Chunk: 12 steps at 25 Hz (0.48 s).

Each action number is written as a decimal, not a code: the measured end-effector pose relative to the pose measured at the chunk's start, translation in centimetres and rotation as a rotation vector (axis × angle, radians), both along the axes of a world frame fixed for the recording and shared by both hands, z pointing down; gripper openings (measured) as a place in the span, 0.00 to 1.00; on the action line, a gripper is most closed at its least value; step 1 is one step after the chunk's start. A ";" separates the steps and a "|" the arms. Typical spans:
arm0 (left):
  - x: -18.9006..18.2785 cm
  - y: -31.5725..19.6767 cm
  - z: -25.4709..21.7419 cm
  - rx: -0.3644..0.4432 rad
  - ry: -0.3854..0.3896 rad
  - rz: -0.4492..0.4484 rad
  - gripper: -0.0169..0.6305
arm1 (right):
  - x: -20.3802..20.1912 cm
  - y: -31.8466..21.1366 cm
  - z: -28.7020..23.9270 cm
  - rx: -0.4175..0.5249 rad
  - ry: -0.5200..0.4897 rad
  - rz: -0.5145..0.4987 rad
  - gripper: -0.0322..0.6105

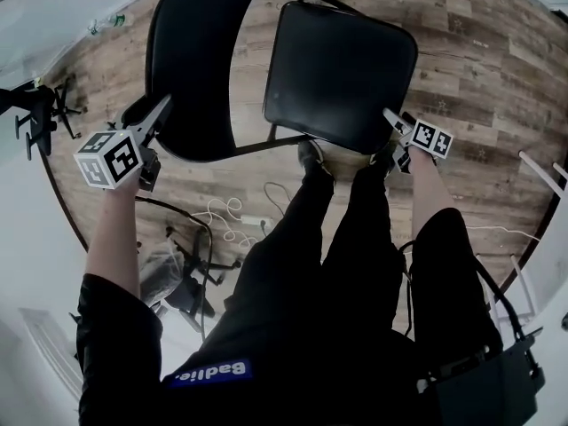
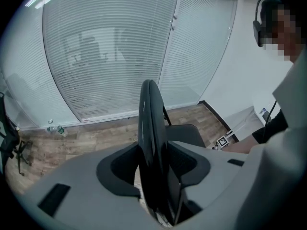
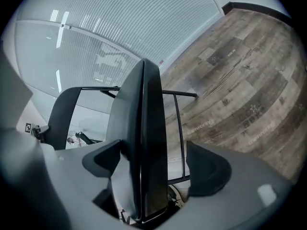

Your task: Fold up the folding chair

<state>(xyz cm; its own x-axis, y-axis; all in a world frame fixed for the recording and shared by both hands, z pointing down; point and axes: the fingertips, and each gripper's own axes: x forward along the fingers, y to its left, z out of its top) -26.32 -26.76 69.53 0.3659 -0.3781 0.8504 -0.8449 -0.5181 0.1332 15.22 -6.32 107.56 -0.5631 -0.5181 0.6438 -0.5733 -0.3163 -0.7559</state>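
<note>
**Chair Not Yet Folded: One Grip On, One Off**

From the head view: folding chair (image 1: 319, 51) on the wooden floor (image 1: 461, 51), just before the feet (image 1: 311, 156). Judged as not folded yet, with seat (image 1: 342, 87) spread wide and backrest (image 1: 191, 60) standing apart from it. Remaining, probably: bringing seat and backrest flat together. Left tongs (image 1: 160, 109) at the backrest rim, right tongs (image 1: 390, 118) at the near seat corner.

From the left gripper view: left tongs (image 2: 156, 164) clamped on the backrest (image 2: 151, 128), both pads (image 2: 120, 169) pressing its edge (no gap visible on either side). Beyond it, lower and to the right, the seat (image 2: 188, 134).

From the right gripper view: right tongs (image 3: 156, 166) wide apart around the seat (image 3: 146, 143) edge, not squeezing. One pad close to it, the other clearly away, with floor visible in the gap.
</note>
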 end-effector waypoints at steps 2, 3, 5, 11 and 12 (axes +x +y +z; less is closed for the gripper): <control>0.0 0.0 0.1 -0.002 0.006 -0.003 0.29 | -0.3 0.0 0.5 0.005 -0.022 0.001 0.67; 0.0 0.0 0.2 -0.003 0.010 -0.007 0.29 | -0.4 0.0 0.6 0.011 -0.038 0.002 0.67; 0.0 0.0 0.3 -0.009 0.022 -0.017 0.29 | -0.6 -0.2 0.8 0.025 -0.082 0.005 0.68; 0.0 0.0 0.5 -0.030 0.044 -0.018 0.29 | -2.0 -1.0 0.8 0.059 -0.222 0.026 0.67; 0.0 0.0 0.5 -0.029 0.048 -0.019 0.29 | -2.5 -1.3 0.7 0.065 -0.235 0.019 0.67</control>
<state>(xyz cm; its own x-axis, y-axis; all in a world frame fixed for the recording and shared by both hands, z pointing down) -26.31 -26.78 70.05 0.3990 -0.3606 0.8431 -0.8471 -0.4969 0.1884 12.68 -7.65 108.22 -0.6837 -0.5658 0.4609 -0.3735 -0.2713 -0.8871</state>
